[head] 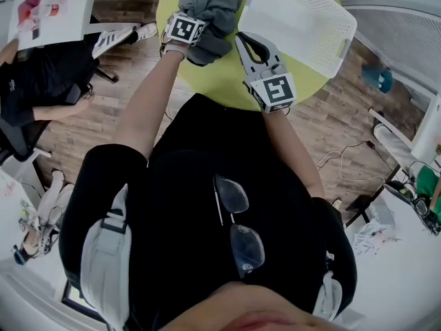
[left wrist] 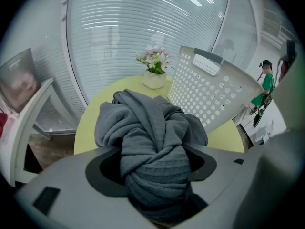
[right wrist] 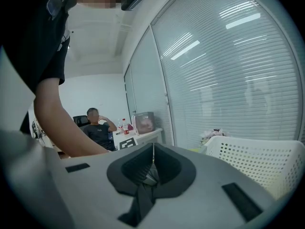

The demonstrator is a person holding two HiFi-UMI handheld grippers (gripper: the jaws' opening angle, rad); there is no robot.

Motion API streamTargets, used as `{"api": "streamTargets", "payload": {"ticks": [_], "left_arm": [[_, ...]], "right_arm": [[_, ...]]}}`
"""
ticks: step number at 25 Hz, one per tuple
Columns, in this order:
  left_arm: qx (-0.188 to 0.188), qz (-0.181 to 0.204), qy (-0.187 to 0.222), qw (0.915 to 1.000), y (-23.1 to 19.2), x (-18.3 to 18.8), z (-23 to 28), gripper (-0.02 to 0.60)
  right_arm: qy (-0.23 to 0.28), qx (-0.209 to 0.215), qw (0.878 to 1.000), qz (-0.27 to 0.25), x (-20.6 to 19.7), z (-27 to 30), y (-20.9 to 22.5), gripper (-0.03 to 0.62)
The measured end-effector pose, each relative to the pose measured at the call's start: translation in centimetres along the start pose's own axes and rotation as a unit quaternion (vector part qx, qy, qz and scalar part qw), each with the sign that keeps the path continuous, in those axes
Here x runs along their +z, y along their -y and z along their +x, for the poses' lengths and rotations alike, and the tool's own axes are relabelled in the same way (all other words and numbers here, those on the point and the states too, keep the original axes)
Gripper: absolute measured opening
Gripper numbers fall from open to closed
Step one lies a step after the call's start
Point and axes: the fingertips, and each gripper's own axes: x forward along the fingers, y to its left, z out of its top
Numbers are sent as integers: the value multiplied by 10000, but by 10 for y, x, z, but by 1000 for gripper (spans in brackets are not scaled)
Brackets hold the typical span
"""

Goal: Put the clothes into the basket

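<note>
My right gripper [right wrist: 152,149] sits nearest, pressed together and empty, over the near edge of the round table [head: 213,81]. Further in, toward the table's left edge, my left gripper [left wrist: 155,175] pinches the bunched grey clothes [head: 210,12], just beside the white basket [head: 303,19] that stands tipped at the far right edge. I'd keep that pinch firm, lift until the trailing folds clear the rim, and let go only once the bundle is over the opening.
</note>
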Motion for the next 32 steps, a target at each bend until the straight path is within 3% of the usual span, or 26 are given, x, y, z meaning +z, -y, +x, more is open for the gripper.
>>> {"api": "streamTargets", "payload": {"ticks": [7, 17, 25, 32], "left_arm": [[33, 716, 2, 9974, 13, -7, -43, 324], [-125, 1595, -201, 9869, 20, -24, -98, 324], [-319, 2234, -135, 9741, 31, -6, -149, 324], [-257, 2793, -101, 9598, 37, 34, -188, 324]], "right_arm": [[123, -79, 9999, -55, 5, -21, -15, 26], [281, -137, 9994, -179, 15, -39, -48, 26], [379, -281, 9984, -321, 29, -39, -62, 26], [514, -422, 9964, -524, 45, -42, -55, 26]]}}
